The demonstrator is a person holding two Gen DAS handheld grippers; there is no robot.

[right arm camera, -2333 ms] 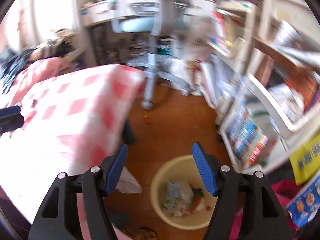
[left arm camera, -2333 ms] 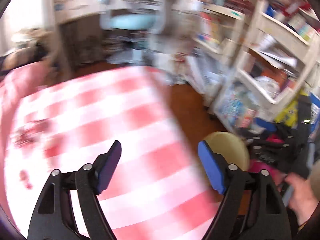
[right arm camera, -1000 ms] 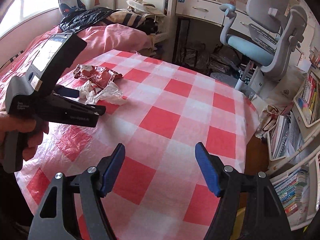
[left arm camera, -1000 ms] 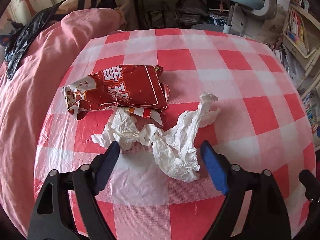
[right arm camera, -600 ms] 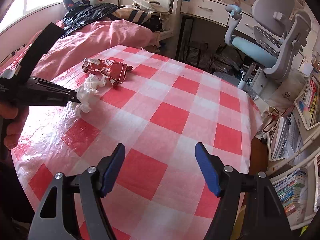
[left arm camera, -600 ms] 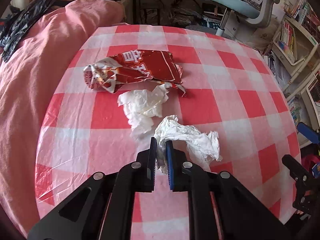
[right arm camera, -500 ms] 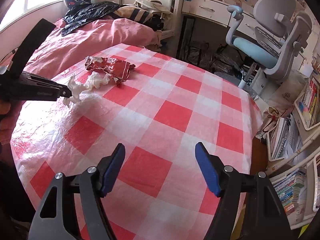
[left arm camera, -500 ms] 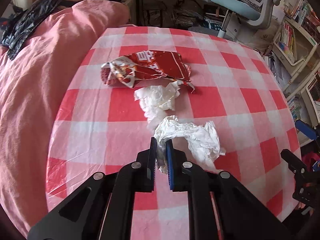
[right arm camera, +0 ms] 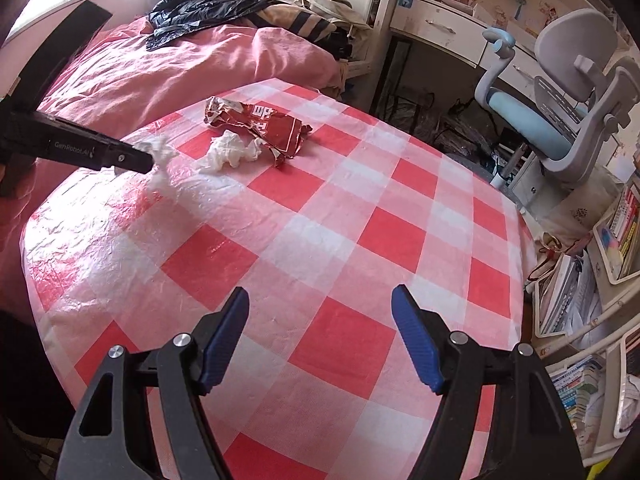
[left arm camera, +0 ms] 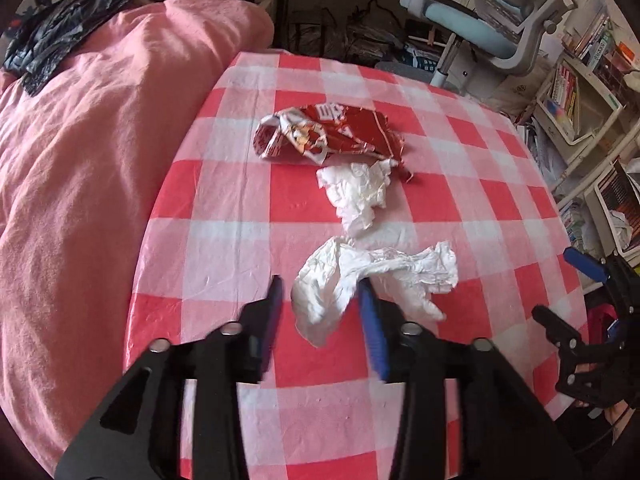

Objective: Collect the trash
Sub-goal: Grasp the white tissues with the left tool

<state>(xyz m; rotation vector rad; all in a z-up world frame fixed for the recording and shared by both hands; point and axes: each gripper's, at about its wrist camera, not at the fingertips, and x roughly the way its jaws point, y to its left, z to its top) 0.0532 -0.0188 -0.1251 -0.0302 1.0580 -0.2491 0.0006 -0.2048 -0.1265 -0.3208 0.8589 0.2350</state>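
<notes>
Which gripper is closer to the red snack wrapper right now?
Left. The left gripper sits just short of the red snack wrapper, jaws opening around a crumpled tissue. The right gripper hangs open near the opposite edge of the checked cloth.

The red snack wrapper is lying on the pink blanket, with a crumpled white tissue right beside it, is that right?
Not quite. The red snack wrapper lies on the checked tablecloth, not on the pink blanket. The crumpled white tissue is indeed right beside it. The left wrist view shows this, and the right wrist view agrees.
</notes>
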